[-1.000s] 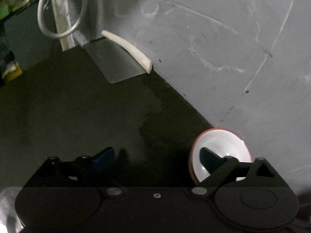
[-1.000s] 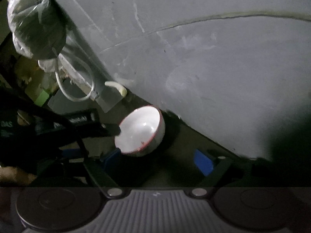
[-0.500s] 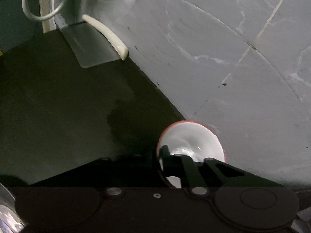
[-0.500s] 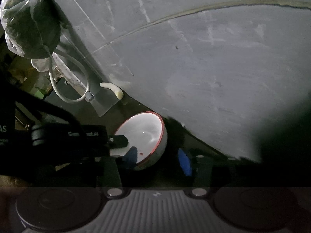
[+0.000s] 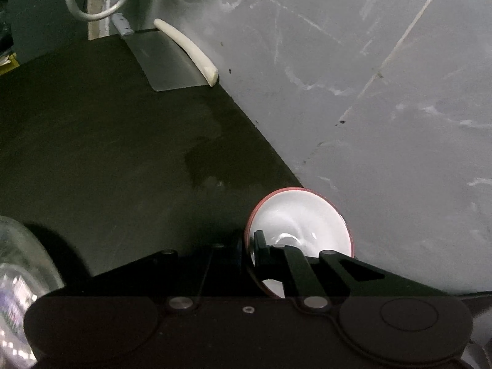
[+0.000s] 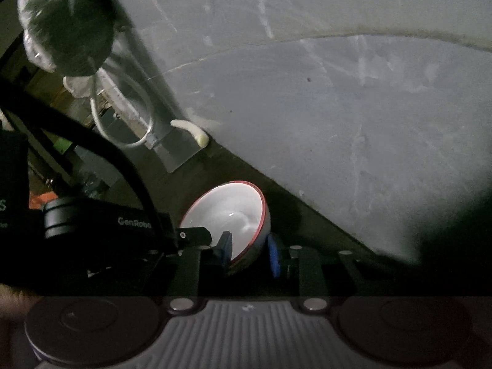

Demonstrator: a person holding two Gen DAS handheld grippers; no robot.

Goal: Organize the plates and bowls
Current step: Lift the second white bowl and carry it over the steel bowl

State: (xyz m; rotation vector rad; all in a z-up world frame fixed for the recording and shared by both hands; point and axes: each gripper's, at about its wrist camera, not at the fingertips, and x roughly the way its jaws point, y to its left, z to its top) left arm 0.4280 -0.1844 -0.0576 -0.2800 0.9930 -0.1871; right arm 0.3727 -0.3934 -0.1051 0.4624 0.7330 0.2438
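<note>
— Left gripper (image 5: 249,246)? Clamped on the rim of the red-rimmed white ceramic bowl (image 5: 303,215), lower right, on the dark tabletop (image 5: 107,153) by the wall.
— Right gripper (image 6: 250,252)? Just been closing, pads pinching the same bowl's wall, lower centre.

Glass vessel (image 5: 21,283) blurred and cut by the left edge; bowl's (image 5: 303,218) near rim behind hand-held gripper fingers (image 5: 261,246).

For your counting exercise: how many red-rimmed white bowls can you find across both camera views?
1. The bowl sits tilted on the dark counter beside the grey wall, its rim pinched by both the left tongs and right tongs. Others may lie out of view.
</note>
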